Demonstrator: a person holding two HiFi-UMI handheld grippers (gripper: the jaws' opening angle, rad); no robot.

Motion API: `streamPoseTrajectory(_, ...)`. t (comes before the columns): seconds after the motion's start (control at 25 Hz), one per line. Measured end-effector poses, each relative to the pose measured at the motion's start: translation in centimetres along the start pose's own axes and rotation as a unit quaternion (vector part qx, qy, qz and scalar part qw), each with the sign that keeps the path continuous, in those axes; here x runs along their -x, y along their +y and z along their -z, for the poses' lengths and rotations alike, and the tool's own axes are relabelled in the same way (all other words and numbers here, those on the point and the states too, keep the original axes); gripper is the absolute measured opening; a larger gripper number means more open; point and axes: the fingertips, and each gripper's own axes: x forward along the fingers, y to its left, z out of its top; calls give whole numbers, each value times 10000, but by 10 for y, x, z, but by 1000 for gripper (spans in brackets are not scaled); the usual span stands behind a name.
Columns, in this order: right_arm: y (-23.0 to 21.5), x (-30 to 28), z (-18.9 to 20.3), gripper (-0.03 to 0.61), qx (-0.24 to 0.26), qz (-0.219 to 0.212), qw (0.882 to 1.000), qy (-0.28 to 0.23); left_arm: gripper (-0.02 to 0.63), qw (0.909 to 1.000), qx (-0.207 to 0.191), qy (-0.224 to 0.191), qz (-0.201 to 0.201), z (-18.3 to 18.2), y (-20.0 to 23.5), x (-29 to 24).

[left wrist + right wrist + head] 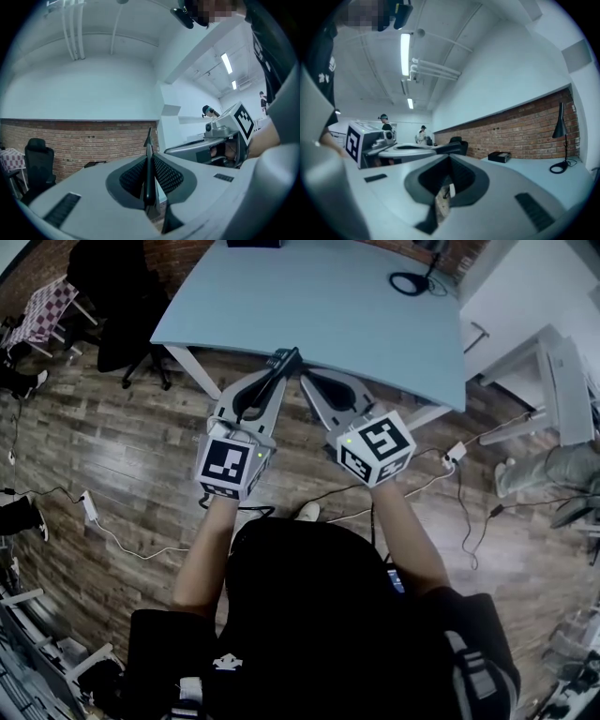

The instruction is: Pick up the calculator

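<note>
Between the jaws of the left gripper [274, 381]: the calculator [284, 362], clamped edge-on at the near edge of the table [309, 306].

Those jaws stand narrow, pressed on the two flat faces of the thin dark slab, which runs back through the pads and pokes out past the tips; it appears lifted clear of the table top, with the wood floor [122, 456] below; the right gripper [307, 381], just beside, has its jaws closed together with nothing between them; by its look the calculator is light, stiff and flat, with smooth plastic faces that could slide in a loose pinch, and keys and a display that would not like a hard squeeze; a hold well along the body, not at a corner, should keep it from swinging.
</note>
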Motion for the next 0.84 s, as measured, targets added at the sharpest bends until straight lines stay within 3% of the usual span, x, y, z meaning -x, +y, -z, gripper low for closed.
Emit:
streamPoseTrajectory(0.2, -2, 2, -4, 5, 6, 24, 10000, -58, 52, 9999, 150, -24, -44, -3, 2, -2)
streamPoseTrajectory(0.44, 0, -3, -5, 5, -29, 41, 10000, -40, 53, 9999, -90, -36, -53, -5, 3, -2)
streamPoseTrajectory(0.84, 11, -6, -3, 5, -9, 18, 10000, -21, 52, 9998, 126, -131, -90, -3, 7, 10)
